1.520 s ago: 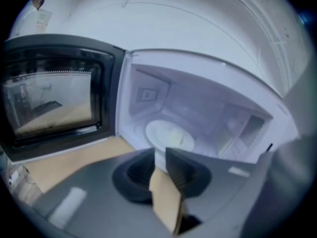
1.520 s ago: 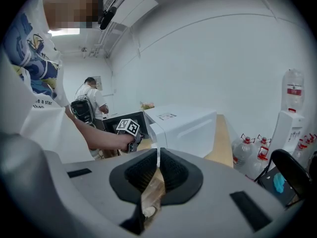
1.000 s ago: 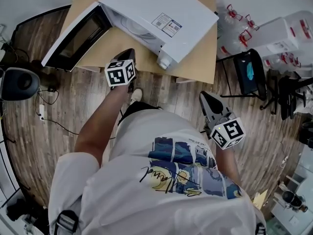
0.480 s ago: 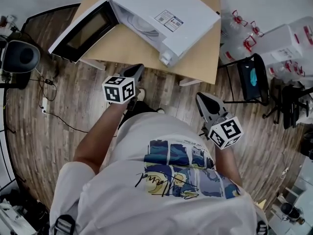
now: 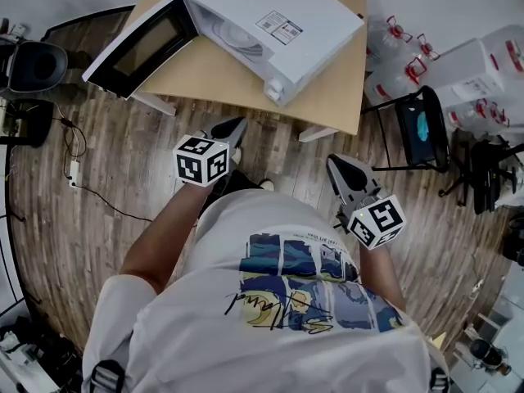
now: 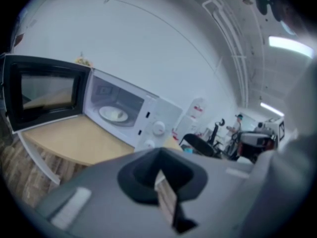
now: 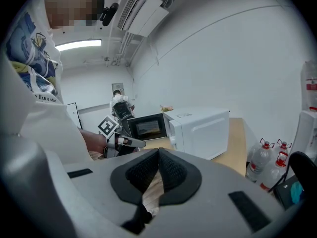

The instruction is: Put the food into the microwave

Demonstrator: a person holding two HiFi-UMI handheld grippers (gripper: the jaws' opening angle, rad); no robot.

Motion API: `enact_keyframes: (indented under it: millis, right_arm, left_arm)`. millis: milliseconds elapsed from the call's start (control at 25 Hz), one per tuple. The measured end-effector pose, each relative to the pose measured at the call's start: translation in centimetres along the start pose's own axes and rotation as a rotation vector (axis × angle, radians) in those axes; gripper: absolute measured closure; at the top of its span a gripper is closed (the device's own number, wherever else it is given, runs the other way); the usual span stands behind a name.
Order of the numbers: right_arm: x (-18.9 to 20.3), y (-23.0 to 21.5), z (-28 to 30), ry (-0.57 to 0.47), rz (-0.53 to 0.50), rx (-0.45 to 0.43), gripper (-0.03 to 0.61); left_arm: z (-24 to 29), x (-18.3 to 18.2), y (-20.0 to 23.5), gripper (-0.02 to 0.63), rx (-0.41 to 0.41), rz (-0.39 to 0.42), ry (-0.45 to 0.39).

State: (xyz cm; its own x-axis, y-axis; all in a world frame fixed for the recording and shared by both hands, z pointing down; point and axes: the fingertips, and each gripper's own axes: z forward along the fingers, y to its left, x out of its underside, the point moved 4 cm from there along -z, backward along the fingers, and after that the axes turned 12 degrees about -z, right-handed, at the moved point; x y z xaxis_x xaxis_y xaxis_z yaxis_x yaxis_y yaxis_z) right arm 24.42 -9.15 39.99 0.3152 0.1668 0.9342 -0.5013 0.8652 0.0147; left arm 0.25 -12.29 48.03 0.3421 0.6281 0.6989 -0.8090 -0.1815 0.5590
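Note:
A white microwave (image 5: 270,23) stands on a wooden table (image 5: 213,76), its door (image 5: 139,47) swung wide open to the left. Inside it a white plate (image 6: 113,114) with pale food rests on the turntable. My left gripper (image 5: 228,131) hangs shut and empty over the floor, short of the table's front edge; its jaws (image 6: 159,155) point at the microwave's control side. My right gripper (image 5: 342,167) is held lower right by the person's body, its ribbed pads (image 7: 168,170) closed together on nothing. The left gripper (image 7: 132,143) also shows in the right gripper view.
Several water bottles (image 5: 401,39) and white boxes (image 5: 475,56) stand right of the table. A black chair (image 5: 422,125) is beside them. Cables (image 5: 74,174) trail over the wood floor at left, near a black round seat (image 5: 37,64).
The left gripper has drawn back from the table's edge toward the person and a little right, staying shut. The right gripper has hardly shifted.

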Motion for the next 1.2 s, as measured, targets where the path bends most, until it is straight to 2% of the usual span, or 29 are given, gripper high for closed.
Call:
enact_keyframes:
  millis: [360,800,1200]
  right_arm:
    - [0.2,1.2,-0.3,-0.001,-0.025,-0.025,0.572]
    - [0.8,2.3,0.4,0.003,-0.024,-0.058,0.572]
    - [0.4,0.8,1.1,0.028,-0.026,-0.015,0.572]
  left_arm:
    - [-0.8,0.7,-0.7,0.606,0.01,-0.012,-0.006]
    - [-2.1,1.9,0.8,0.606,-0.035,-0.053,-0.004]
    - [-0.5,0.1,2.7,0.606,-0.033,-0.068,-0.007]
